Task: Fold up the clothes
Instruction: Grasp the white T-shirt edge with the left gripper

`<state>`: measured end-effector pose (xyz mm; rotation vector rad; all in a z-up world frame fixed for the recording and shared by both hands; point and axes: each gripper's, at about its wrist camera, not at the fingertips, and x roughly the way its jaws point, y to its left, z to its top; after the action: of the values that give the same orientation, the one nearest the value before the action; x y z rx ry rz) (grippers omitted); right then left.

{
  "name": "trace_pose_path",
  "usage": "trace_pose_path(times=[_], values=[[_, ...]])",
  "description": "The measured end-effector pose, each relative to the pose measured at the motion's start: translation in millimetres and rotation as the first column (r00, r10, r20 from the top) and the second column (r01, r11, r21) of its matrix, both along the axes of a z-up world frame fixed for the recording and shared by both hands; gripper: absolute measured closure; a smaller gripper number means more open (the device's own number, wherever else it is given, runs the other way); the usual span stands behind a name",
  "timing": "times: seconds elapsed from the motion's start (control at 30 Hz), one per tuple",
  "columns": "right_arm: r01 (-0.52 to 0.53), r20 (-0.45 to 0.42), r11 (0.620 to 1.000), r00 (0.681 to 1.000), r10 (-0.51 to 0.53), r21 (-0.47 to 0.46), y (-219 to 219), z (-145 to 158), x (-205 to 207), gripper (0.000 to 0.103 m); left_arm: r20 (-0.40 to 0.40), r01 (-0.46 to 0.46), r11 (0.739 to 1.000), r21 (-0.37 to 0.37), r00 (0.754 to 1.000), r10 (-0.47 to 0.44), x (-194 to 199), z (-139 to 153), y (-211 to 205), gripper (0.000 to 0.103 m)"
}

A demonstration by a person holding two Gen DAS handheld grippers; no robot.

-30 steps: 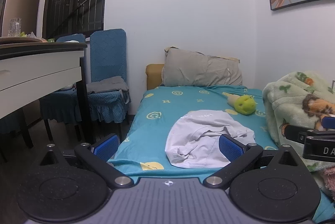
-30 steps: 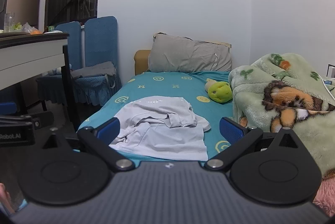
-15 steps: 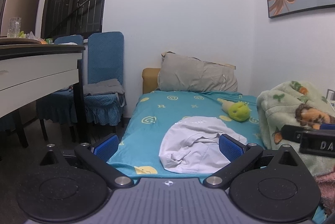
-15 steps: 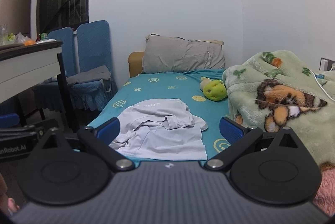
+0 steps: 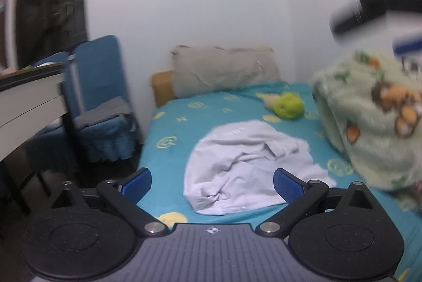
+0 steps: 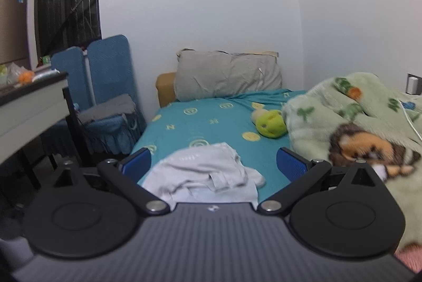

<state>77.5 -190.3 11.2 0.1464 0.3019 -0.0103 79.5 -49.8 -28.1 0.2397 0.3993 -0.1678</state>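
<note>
White crumpled garment point(image 5: 250, 163) ahead of both wide-spread, empty grippers, left gripper point(image 5: 212, 180) and right gripper point(image 6: 213, 163); approach step, next likely reaching in to pinch an edge.

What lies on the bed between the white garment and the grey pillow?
Only bare teal sheet lies between the white garment and the grey pillow, in both wrist views.

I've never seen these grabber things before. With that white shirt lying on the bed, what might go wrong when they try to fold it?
The white shirt lies crumpled, layers bunched, so an open left gripper or right gripper could pinch several layers at once. It also sits near the bed's front edge and might get dragged off. The green blanket crowds the right side, limiting spreading room.
</note>
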Motion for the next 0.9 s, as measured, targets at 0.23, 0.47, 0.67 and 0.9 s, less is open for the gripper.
trace_pose_path(times=[0.23, 0.47, 0.67, 0.9], values=[[0.017, -0.039, 0.997, 0.999, -0.014, 0.074, -27.3, -34.9, 37.9, 0.000, -0.126, 0.061, 0.992, 0.108, 0.991, -0.047, 106.1, -54.0, -4.2, 0.024], [0.010, -0.153, 0.995, 0.988, 0.006, 0.101, -43.8, -91.9, 77.0, 0.000, -0.124, 0.139, 0.972, 0.188, 0.985, -0.117, 173.1, -105.0, 3.6, 0.048], [-0.010, -0.190, 0.996, 0.981, 0.027, 0.090, -40.1, -117.8, 115.2, 0.000, -0.195, 0.234, 0.941, 0.245, 0.962, -0.189, 190.7, -137.7, -5.5, 0.057], [0.013, -0.236, 0.997, 0.972, 0.005, 0.073, -40.7, -135.9, 123.3, 0.000, -0.118, 0.138, 0.972, 0.191, 0.986, -0.117, 195.2, -123.1, 5.6, 0.094]])
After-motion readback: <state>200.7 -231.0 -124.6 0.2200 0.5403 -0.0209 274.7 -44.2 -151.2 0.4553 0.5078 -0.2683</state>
